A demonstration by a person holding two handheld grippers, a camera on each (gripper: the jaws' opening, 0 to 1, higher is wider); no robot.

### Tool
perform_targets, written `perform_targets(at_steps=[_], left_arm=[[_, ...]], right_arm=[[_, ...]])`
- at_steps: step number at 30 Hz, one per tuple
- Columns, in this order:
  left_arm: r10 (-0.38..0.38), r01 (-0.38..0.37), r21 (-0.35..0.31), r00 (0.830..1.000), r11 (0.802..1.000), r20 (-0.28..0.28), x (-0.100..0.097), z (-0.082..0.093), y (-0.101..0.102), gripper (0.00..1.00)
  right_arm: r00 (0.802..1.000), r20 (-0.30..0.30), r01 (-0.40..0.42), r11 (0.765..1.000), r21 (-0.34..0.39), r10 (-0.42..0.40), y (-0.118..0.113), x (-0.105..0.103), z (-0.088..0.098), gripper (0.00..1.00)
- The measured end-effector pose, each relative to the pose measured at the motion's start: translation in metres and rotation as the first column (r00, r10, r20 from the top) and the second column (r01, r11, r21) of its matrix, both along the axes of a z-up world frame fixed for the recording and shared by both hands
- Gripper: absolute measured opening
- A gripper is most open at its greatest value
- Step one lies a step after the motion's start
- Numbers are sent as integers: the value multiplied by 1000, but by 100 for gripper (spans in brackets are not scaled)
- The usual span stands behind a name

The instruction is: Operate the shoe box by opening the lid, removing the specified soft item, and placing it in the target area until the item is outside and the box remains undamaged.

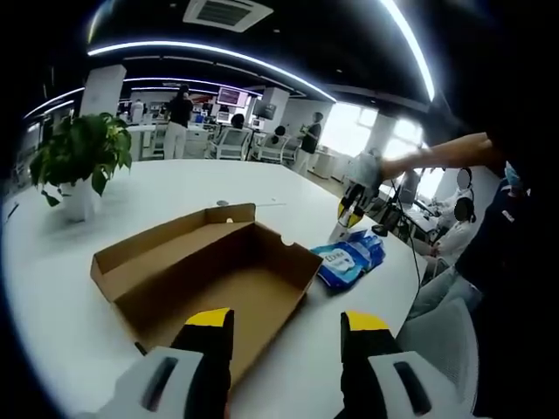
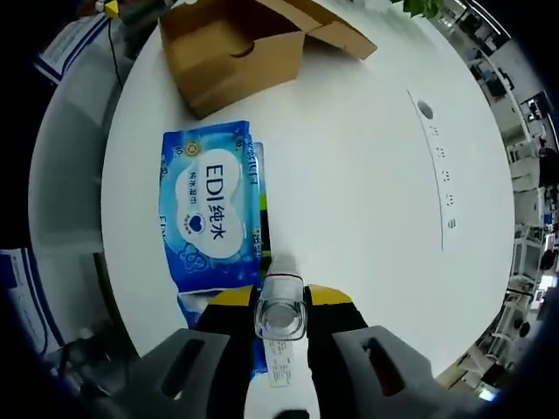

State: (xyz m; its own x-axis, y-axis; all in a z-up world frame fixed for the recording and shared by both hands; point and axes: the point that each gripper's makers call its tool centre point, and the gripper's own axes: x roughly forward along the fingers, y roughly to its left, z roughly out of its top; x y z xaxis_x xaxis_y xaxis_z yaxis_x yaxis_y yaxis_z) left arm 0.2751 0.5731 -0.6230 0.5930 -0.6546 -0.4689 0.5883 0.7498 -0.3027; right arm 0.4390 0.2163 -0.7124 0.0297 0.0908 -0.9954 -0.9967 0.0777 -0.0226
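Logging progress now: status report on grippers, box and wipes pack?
Left hand-held gripper open above open shoe box. Right hand-held gripper shut on clear bottle. Wipes pack on table, outside box.

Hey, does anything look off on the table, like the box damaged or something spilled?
Nothing stands out. The cardboard box sits open and looks intact on the white table, and the blue wipes pack lies flat beside it, unspilled.

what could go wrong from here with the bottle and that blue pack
1. The right claw grips a small clear bottle right above the blue wipes pack; if the grip slips, the bottle may drop onto the pack or roll across the table.
2. The pack lies near the table's edge, so a nudge could push it off.
3. The open cardboard box sits just ahead of the open left claw; a careless push could crease its thin wall.
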Motion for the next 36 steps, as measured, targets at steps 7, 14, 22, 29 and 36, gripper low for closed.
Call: perform_targets(at_steps=[7,14,22,29,36], left_arm=[[-2,2,-1,1000,1000,0,-1,0,-2,50],[-2,2,0,1000,1000,-2,-2,0,-2,49],[-4,4,-1,1000,1000,-3,-3,0,-3,49],[-3,3,-2,1000,1000,-3,-3,0,-3,49],[-7,7,-1,1000,1000,-6,-5,-1,-4,49]], right_arm=[[1000,-4,-30,999,-13,30,-1,-2,-2,19],[998,-7,-57,998,-20,57,-1,-5,-1,19],[997,-3,-79,997,-25,79,-3,-3,-2,20],[996,7,-85,996,-21,85,-1,-1,-1,20],[995,17,-94,995,-25,94,-3,2,0,21]])
